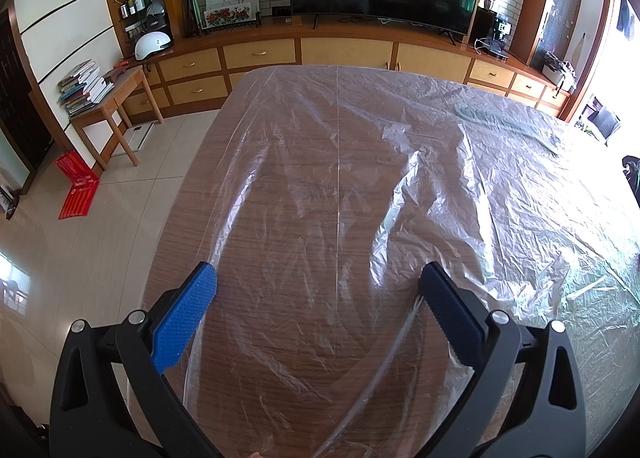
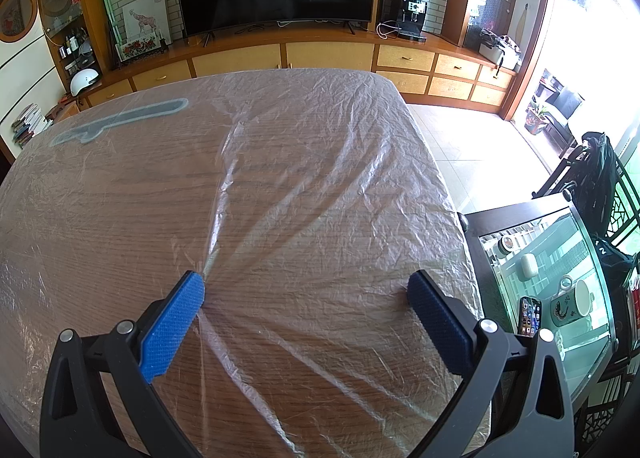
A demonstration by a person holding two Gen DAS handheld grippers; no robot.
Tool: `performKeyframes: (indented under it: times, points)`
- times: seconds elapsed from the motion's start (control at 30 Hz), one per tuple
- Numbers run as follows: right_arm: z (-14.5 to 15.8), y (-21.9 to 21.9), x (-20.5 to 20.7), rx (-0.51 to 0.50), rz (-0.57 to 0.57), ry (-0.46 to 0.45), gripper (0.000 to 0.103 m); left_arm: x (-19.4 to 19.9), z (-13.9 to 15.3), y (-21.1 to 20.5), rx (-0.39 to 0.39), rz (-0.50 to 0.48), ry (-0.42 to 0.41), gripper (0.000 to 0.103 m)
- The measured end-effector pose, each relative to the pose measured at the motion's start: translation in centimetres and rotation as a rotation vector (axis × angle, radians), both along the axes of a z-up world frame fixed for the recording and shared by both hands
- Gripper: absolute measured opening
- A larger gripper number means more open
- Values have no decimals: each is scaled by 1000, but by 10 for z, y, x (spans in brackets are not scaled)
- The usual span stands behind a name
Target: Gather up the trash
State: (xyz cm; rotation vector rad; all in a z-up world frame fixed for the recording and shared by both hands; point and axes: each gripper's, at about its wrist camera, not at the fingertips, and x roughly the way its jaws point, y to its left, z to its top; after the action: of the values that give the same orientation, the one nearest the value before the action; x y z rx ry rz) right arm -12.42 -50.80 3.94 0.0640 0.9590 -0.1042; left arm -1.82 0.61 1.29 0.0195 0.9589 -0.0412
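Plastic everywhere: the thin clear crinkled plastic sheet (image 2: pixel 304 186) drapes the whole wood-grain table (image 1: pixel 192 226), lying directly under both grippers. Right gripper (image 2: pixel 306 292) hangs wide open and empty, one fingertip touching a gathered ridge (the nearer grab), while the left gripper (image 1: pixel 318 278) gapes empty too.

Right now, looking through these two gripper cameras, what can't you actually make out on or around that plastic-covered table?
- Grey-green strip under the plastic sheet: right wrist view, the crinkled film blurs it; what it is stays unclear.
- Table near edge: left wrist view, cut off by the frame and the left gripper.
- Whether the right gripper fingertips touch the sheet: unclear.
- Any loose trash: none is discernible.
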Motion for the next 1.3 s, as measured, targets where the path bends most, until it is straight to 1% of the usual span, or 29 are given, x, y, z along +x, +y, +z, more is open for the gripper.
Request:
performKeyframes:
  times: [1.3]
  points:
    - [0, 0, 0, 0, 0, 0, 99, 2, 1, 2, 0, 2, 0, 102]
